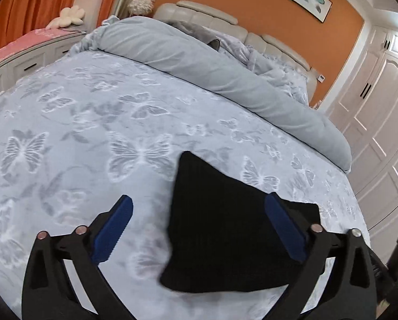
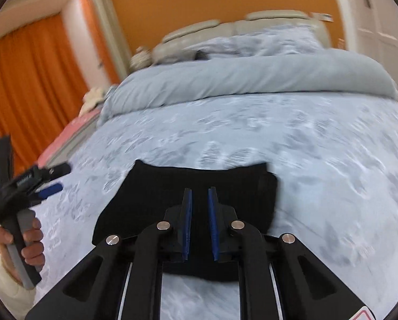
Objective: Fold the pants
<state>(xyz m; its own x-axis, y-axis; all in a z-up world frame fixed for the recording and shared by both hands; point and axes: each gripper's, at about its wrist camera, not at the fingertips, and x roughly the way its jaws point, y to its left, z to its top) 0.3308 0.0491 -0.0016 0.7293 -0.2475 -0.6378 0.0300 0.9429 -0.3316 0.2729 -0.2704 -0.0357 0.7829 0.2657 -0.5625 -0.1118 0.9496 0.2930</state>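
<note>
Black pants [image 1: 225,240] lie folded into a compact bundle on the pale butterfly-print bedspread [image 1: 78,133], near the bed's front edge. My left gripper [image 1: 199,198] hovers over them with its blue pads wide open, the right pad above the cloth and the left pad above bare bedspread. In the right wrist view the pants [image 2: 150,200] sit straight under my right gripper [image 2: 200,190]. Its pads stand a narrow gap apart with nothing pinched between them. A hand [image 2: 30,242] in a white sleeve holds the left gripper [image 2: 61,178] at the left edge.
A rolled grey duvet [image 1: 225,74] lies across the bed beyond the pants, with pillows and a cream headboard [image 1: 212,18] behind it. White wardrobe doors [image 1: 380,112] run along the right. Orange curtains [image 2: 30,85] and a pink-topped bench [image 1: 25,40] are on the left.
</note>
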